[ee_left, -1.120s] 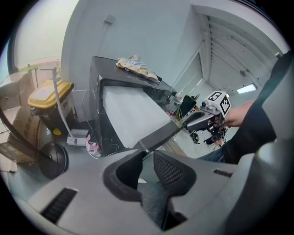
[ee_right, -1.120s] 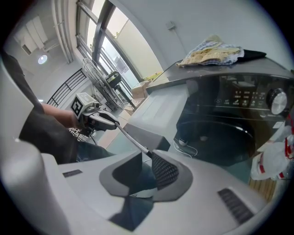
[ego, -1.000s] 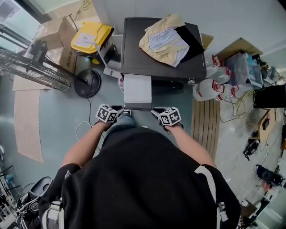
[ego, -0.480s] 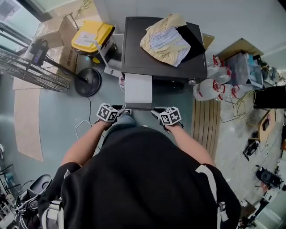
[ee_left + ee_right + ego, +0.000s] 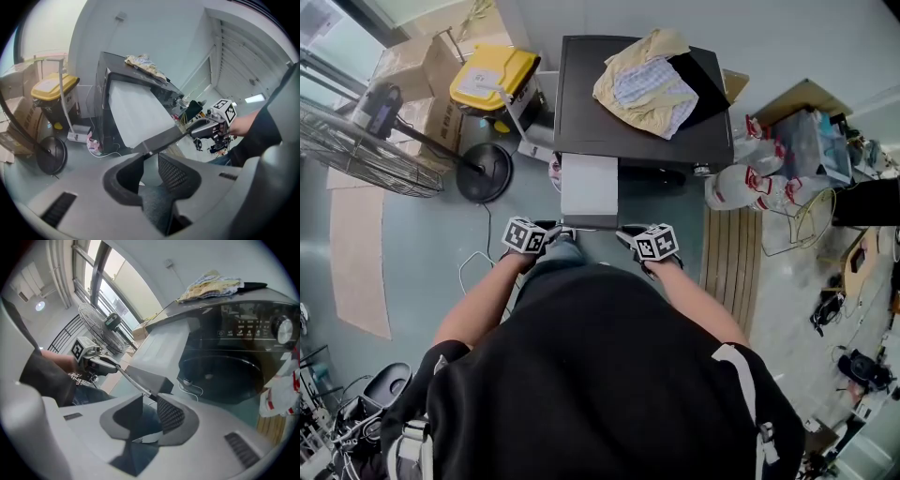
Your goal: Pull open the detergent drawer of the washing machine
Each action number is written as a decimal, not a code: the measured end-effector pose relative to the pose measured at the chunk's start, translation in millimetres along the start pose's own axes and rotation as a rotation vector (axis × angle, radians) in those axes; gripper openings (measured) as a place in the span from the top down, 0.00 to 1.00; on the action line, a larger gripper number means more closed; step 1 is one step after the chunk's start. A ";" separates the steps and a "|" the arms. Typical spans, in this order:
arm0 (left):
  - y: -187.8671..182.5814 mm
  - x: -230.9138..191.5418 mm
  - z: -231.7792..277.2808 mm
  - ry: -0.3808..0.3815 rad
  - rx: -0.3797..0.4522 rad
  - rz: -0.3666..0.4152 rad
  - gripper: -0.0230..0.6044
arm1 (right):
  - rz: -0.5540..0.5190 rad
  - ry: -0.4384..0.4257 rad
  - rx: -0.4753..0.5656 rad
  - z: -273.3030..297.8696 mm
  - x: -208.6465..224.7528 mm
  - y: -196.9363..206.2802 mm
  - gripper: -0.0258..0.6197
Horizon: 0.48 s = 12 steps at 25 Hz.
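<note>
The room has a grey-blue floor (image 5: 422,253) with much clutter around the edges. At the left stand a fan (image 5: 366,155) and a bin with a yellow lid (image 5: 492,80). In the middle is the dark washing machine (image 5: 581,103), and a heap of clothes (image 5: 645,84) lies on its top, toward the back right corner.

The detergent drawer (image 5: 589,187) is at the left end of the machine's front edge. It already stands far out, toward the person.

The left gripper (image 5: 551,232) is at the left corner of the drawer's front. Its own view shows its fingers apart, having just been opening. The corner of the dark drawer front (image 5: 161,139) sits at the mouth of the gap, and I see no pad pressing on it.

The right gripper (image 5: 623,234) is at the right corner. Its jaws have also just been opening and now stand apart. The front's other corner (image 5: 150,376) lies at their tips, and it looks loose as well.

To the right of the machine are white bags (image 5: 750,183) and a slatted wooden board (image 5: 731,253).

In my judgement the pull is nearly finished, and the danger is in the letting go. If a gripper backs away before its fingers clear the front, one finger can hook the panel. This can drag the drawer off its rails or twist it sideways. A forward nudge can push the drawer back in. The person's body is also close and can bump it.
</note>
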<state>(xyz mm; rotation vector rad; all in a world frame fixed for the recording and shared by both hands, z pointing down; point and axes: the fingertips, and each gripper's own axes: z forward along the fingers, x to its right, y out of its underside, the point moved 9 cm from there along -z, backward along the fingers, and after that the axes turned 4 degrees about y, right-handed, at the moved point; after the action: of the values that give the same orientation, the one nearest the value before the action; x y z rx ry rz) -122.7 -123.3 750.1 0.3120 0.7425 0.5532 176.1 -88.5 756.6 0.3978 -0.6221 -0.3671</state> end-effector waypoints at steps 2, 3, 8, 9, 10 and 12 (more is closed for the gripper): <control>-0.1 1.0 -1.8 0.009 0.016 -0.012 0.81 | 0.001 0.002 0.008 -1.9 0.8 -0.3 0.81; 0.2 1.8 -2.9 0.010 0.020 -0.014 0.81 | 0.005 0.000 0.012 -2.9 1.2 0.1 0.81; -2.3 5.1 -10.3 -0.001 0.042 -0.008 0.81 | 0.001 0.025 0.040 -13.3 3.2 -5.2 0.81; -4.1 6.7 -11.6 0.000 0.051 -0.008 0.81 | -0.001 0.027 0.047 -15.9 3.0 -7.3 0.81; -6.1 8.3 -12.7 0.001 0.059 -0.006 0.81 | -0.003 0.028 0.053 -18.5 2.4 -9.3 0.81; -10.1 10.9 -15.7 -0.002 0.074 0.000 0.81 | -0.007 0.028 0.066 -22.8 0.9 -13.0 0.81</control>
<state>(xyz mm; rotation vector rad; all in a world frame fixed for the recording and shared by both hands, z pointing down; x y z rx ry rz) -123.6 -124.1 728.6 0.3813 0.7626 0.5256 188.3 -94.5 734.1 0.4681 -0.6067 -0.3478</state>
